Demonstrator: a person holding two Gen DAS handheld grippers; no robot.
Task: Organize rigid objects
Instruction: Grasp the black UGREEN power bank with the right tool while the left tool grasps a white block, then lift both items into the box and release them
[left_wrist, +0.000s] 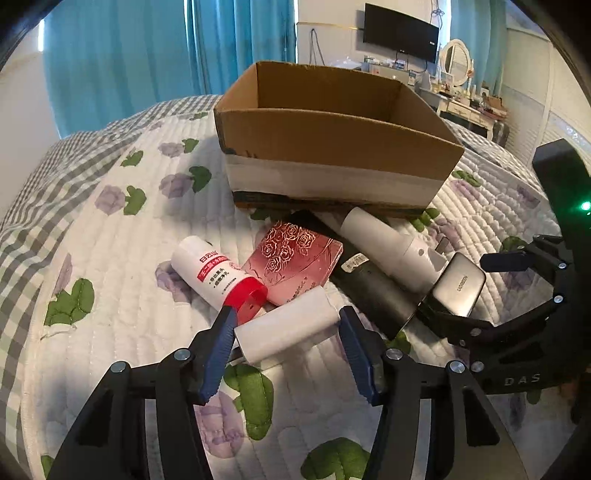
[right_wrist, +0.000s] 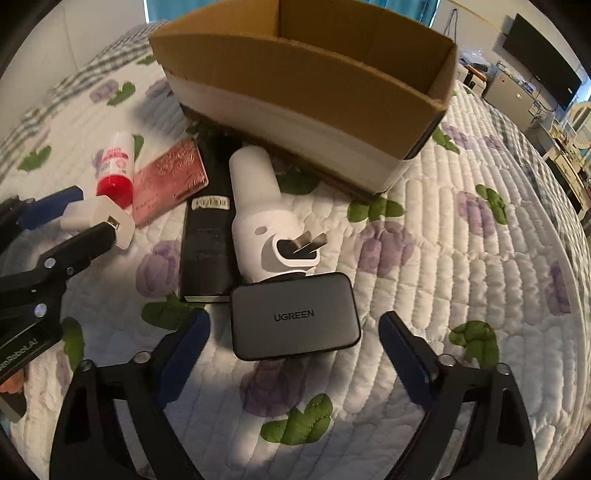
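An open cardboard box (left_wrist: 332, 133) stands on the quilted bed; it also shows in the right wrist view (right_wrist: 295, 85). In front of it lie a white bottle with a red cap (left_wrist: 218, 275), a pink rose-embossed case (left_wrist: 291, 264), a black box (left_wrist: 373, 295), a white plug-in device (left_wrist: 391, 247) and a grey UGREEN charger (right_wrist: 295, 317). My left gripper (left_wrist: 286, 325) is open around a white charger block (left_wrist: 286, 328), its fingers a little apart from the block's sides. My right gripper (right_wrist: 295, 332) is open around the UGREEN charger, not touching it.
The bed's white quilt (right_wrist: 461, 258) with purple flowers and green leaves spreads around the objects. Blue curtains (left_wrist: 147, 55), a wall TV (left_wrist: 400, 33) and a dresser with an oval mirror (left_wrist: 458, 59) stand behind the bed.
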